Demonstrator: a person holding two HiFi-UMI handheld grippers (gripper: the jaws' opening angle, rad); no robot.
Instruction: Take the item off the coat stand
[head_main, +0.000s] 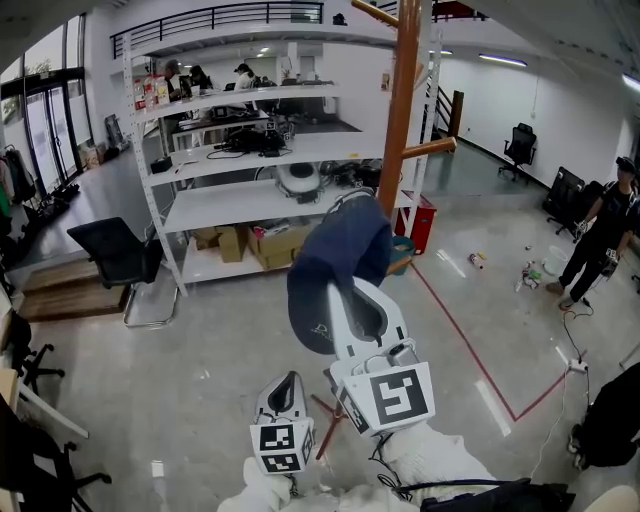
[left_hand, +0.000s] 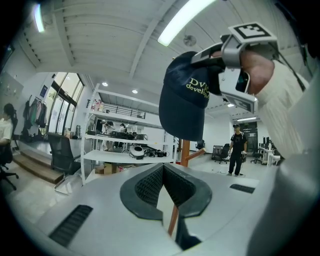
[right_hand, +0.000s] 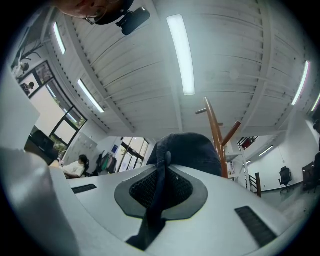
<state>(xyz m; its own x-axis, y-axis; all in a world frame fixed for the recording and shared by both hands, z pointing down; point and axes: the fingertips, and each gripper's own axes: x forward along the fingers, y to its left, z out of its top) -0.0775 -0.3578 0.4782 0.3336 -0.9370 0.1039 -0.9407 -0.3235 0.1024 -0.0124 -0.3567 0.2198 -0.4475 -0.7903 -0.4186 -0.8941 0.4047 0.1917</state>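
Cap (head_main: 335, 265), navy with pale lettering on the front: found hanging in the right gripper (head_main: 350, 295), close against the lower part of the coat stand (head_main: 403, 100) on the side nearer the person. In the right gripper view the jaws are clamped together on a fold of the dark fabric at the cap's edge, with the crown bulging beyond the pads and the stand rising just behind and to the right of it. The visible peg (head_main: 430, 148) higher up the pole is bare. Whether the cap is caught on a lower peg hidden behind it cannot be told.

Left gripper (head_main: 287, 385): held low and well below the cap, jaws together at the tips with nothing between them, pointed toward the foot of the pole.

Assessment: the right hand alone has the cap. The cap lies between the fingers and the pole, so clearing it appears to call for a pull back toward the person, away from the stand
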